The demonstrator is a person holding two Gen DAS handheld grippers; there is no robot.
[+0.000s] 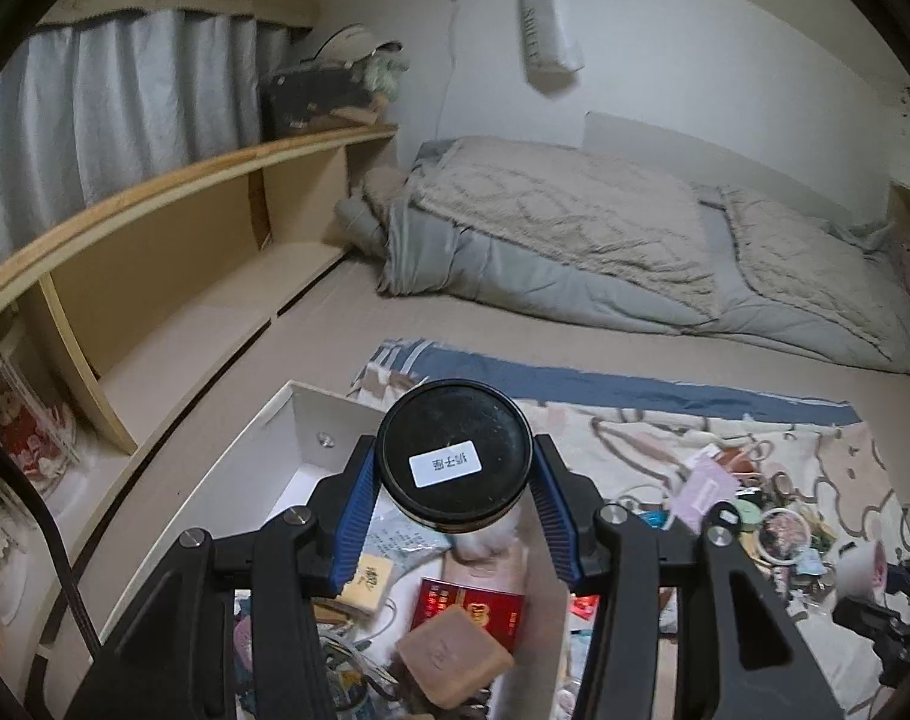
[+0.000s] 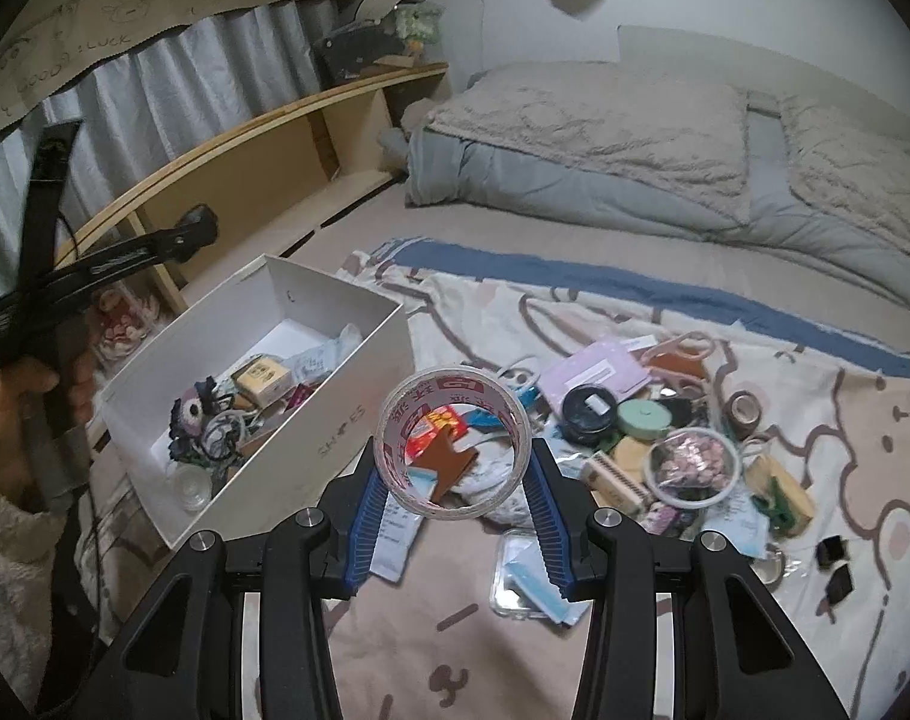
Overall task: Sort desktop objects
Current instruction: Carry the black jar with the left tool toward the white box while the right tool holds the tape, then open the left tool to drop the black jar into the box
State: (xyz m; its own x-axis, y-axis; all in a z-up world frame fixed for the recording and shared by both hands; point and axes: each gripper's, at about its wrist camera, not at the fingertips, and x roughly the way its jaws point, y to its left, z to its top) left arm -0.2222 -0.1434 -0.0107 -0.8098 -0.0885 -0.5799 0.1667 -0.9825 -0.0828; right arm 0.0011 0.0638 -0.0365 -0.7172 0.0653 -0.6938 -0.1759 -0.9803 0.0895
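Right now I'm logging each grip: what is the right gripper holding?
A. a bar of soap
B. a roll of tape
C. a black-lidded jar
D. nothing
B: the right gripper is shut on the roll of tape, its blue pads pressing both sides of the ring.

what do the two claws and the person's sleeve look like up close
Both the left claw and the right claw have black angular arms joined with round silver bolts, and ribbed blue pads lining the fingers. The sleeve is pale and fluffy. A black cable trails beside the left claw.
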